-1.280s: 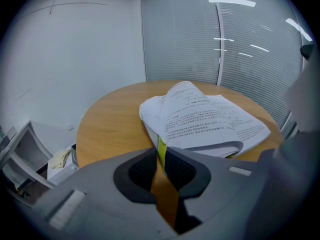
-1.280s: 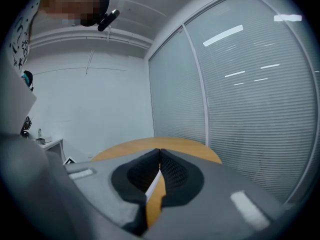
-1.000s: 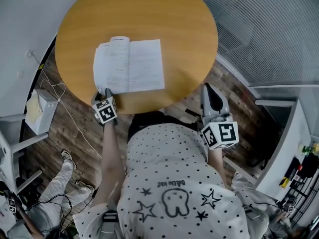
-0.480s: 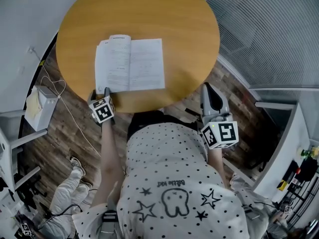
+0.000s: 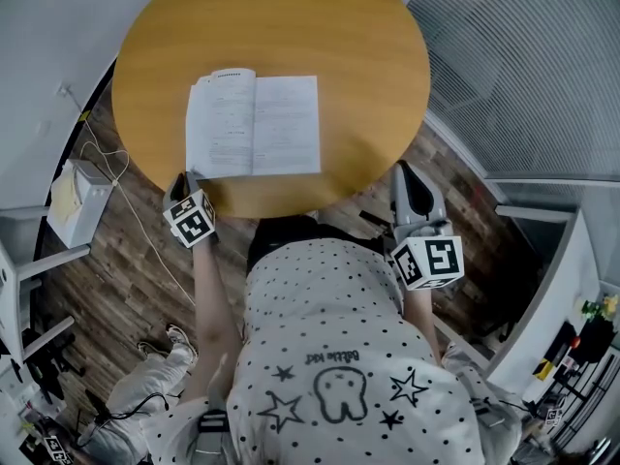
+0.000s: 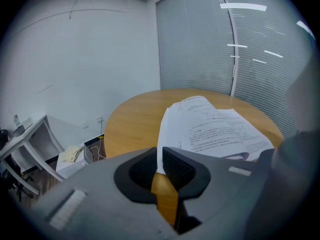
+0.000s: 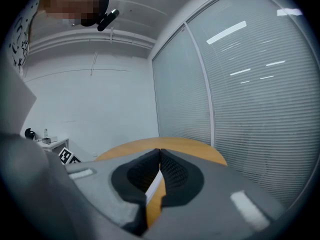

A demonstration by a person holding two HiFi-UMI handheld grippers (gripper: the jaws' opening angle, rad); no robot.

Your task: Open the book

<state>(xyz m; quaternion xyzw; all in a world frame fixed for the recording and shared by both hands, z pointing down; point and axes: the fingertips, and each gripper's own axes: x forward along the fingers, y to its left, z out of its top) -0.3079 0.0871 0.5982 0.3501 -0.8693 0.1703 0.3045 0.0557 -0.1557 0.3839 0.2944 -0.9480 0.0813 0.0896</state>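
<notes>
Slatted blinds (image 5: 523, 66) run down the right of the room, with wood-plank floor (image 5: 126, 279) below. In the middle sits the round wooden desk (image 5: 320, 27), and a person in a dotted shirt (image 5: 329, 356) stands at its near edge.

The book (image 5: 254, 126) is lying open on the desk, printed pages up. It sits on the near-left part of the top, its lower edge close to the rim.

Over on the floor at the left there's a small white box (image 5: 76, 201), well away from the action.

Now the left hand-held gripper (image 5: 186, 178): it's at the desk's near-left rim, angled down, tips right by the book's lower-left corner. Its jaws have just been closing and they're nearly together, a slim gap left. Nothing is pinched in there; the page corner shows just past the tips.

The right hand-held gripper (image 5: 405, 170) hangs off the desk's near-right edge, clear of the book. It's clenched tight and empty.
</notes>
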